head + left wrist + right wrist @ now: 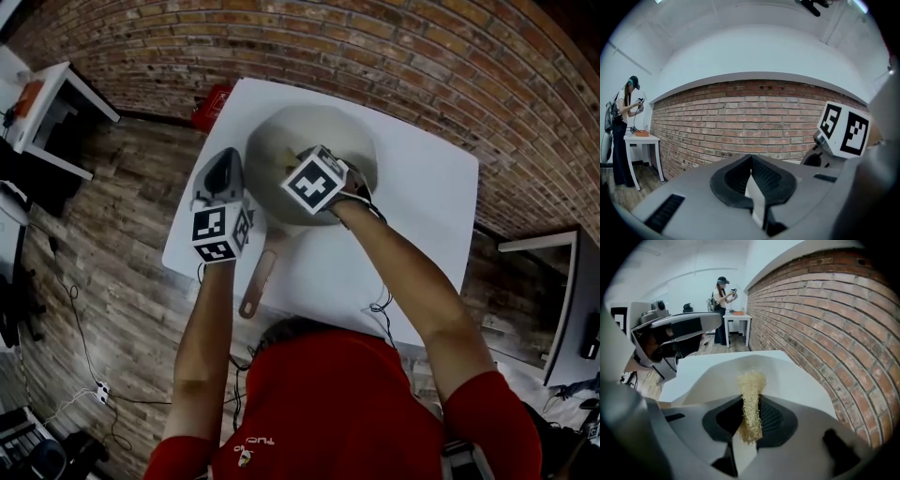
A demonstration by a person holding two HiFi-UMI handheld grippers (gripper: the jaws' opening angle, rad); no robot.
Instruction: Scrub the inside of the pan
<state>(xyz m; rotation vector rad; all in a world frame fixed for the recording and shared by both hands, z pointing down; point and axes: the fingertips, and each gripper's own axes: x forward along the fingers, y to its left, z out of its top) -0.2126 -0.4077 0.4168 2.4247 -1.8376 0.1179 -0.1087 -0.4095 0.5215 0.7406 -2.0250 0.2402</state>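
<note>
Nearest the lens, a red shirt (328, 403) fills the bottom of the head view, its wearer's bare forearms reaching out to two tools. One pan (309, 127) sits on one white worktop (422, 187), its single handle (258, 281) pointing back toward the wearer. The right tool (752, 401) is over the pan's pale inside, clamped on one straw-coloured fibrous scrub pad (751, 380) that sticks out past the tips toward the pan's inner wall; whether the pad touches the metal cannot be told. From above, its marker cube (314, 183) hides both tips and pad. The left tool (751, 159) hangs just beside the pan's left rim with its jaws together and nothing between them, aimed at the wall rather than at the pan. A brick wall (375, 47) runs beyond the pan and a plank floor (122, 234) surrounds the worktop. Left of the pan stand one small white side table (642, 137) and one person (626, 122), too small to make out further. One red object (211, 105) beyond the pan's far left is half hidden by the worktop's edge.
</note>
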